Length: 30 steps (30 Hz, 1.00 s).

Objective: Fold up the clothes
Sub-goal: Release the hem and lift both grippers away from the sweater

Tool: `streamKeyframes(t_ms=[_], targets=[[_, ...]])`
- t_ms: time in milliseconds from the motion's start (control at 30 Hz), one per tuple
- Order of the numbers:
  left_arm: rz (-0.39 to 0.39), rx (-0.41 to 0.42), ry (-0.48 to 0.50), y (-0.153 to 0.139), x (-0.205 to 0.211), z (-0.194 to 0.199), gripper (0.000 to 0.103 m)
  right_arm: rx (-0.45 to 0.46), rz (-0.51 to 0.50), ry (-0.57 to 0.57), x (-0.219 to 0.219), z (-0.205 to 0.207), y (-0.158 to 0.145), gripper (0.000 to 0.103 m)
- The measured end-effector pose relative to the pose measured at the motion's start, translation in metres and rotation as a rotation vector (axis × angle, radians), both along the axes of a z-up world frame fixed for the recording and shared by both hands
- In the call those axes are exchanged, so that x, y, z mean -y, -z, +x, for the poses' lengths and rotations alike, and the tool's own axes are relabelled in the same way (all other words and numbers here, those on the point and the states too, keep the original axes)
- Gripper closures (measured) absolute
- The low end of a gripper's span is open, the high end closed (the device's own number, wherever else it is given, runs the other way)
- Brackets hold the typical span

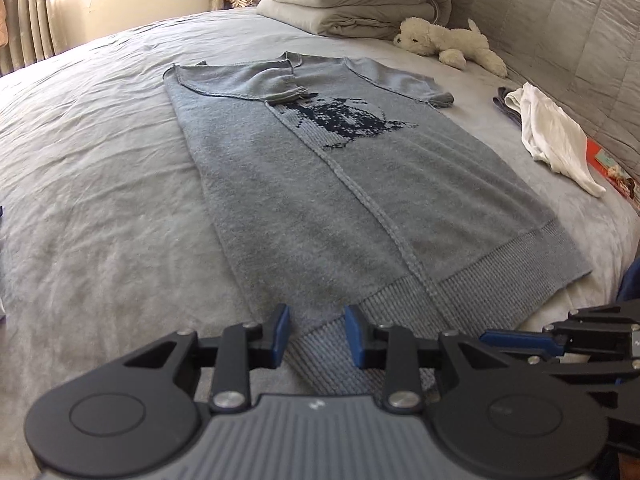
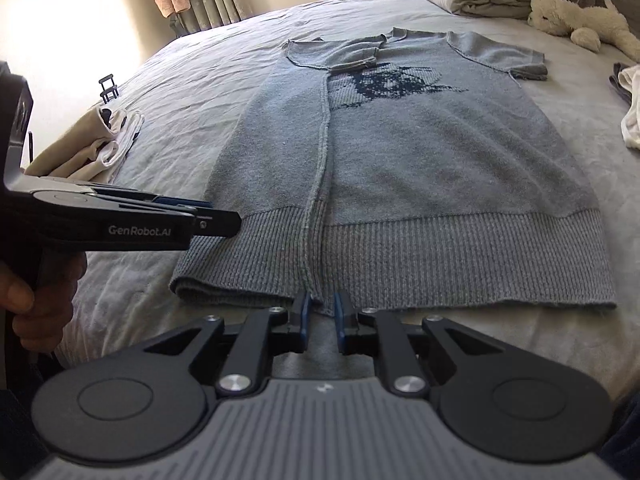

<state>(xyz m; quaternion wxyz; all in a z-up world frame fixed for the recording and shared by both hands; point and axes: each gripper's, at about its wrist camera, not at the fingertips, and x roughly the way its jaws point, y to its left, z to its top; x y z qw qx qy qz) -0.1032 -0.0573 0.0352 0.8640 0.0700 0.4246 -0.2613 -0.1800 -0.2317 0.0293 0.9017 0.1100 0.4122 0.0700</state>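
The right hand-held gripper (image 2: 321, 316) pinches the sweater (image 2: 420, 152) hem (left hand-held gripper (image 1: 316, 334) part-open, empty); only its view shows folded clothes (image 2: 100, 148).

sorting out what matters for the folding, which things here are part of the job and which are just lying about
Part of the job:
grey sweater, one side already folded in
left gripper
right gripper, at the hem

Just lying about:
plush dog
folded duvet
white garment
cream clothes
bed sheet
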Motion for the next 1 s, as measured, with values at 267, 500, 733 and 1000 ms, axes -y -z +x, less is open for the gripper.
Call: streamKeyframes(t_ms=[267, 500, 733, 1000], targets=[[-0.059, 0.069, -0.027, -0.017, -0.004, -0.004, 0.068, 0.096, -0.012, 0.171, 0.056, -0.014, -0.03, 0.08], [-0.004, 0.014, 0.016, 0.001, 0.015, -0.004, 0.067, -0.016, -0.041, 0.27, 0.09, -0.008, -0.002, 0.077], [-0.033, 0.04, 0.009, -0.004, 0.014, -0.005, 0.065, 0.056, -0.03, 0.437, 0.126, -0.023, -0.017, 0.066], [-0.039, 0.011, -0.015, -0.003, 0.013, 0.0, 0.065, 0.051, 0.087, 0.512, 0.144, -0.024, -0.007, 0.04]])
